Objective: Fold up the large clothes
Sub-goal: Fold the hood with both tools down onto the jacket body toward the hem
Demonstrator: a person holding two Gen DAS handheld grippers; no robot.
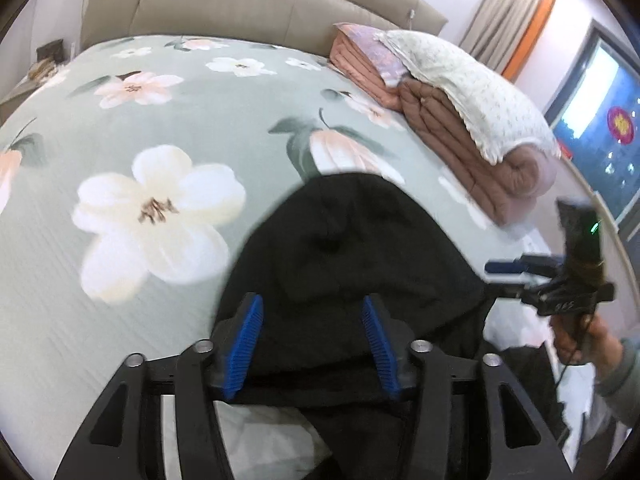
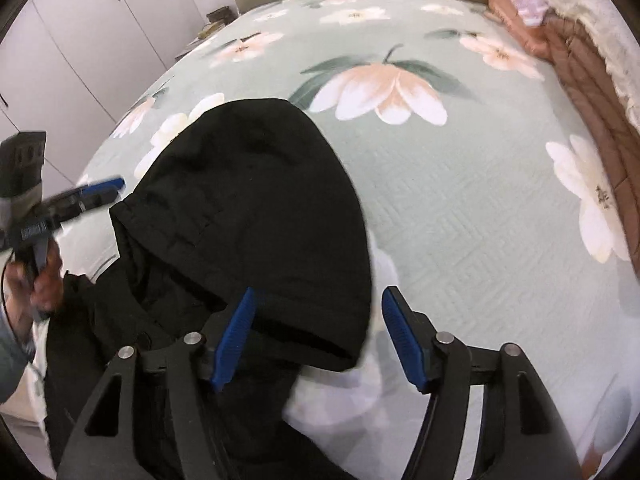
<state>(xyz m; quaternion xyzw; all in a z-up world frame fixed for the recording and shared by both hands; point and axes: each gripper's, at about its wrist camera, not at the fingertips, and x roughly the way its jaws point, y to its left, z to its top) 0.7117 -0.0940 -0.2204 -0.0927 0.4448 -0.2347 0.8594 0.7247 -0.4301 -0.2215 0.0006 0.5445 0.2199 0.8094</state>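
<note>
hoodie: black, flat on floral bedspread, hood toward headboard
left gripper: jaws wide, above hood, gripping nothing
right gripper: jaws wide, over hood's edge, gripping nothing
quilts: folded, far right side of bed

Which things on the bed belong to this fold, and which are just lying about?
For the job:
- black hooded garment, hood spread on the bed
- left claw, open above the garment
- right claw, open at the hood's edge

Lying about:
- folded brown quilt
- cream pillow on top of it
- floral bedspread
- white wardrobe
</note>
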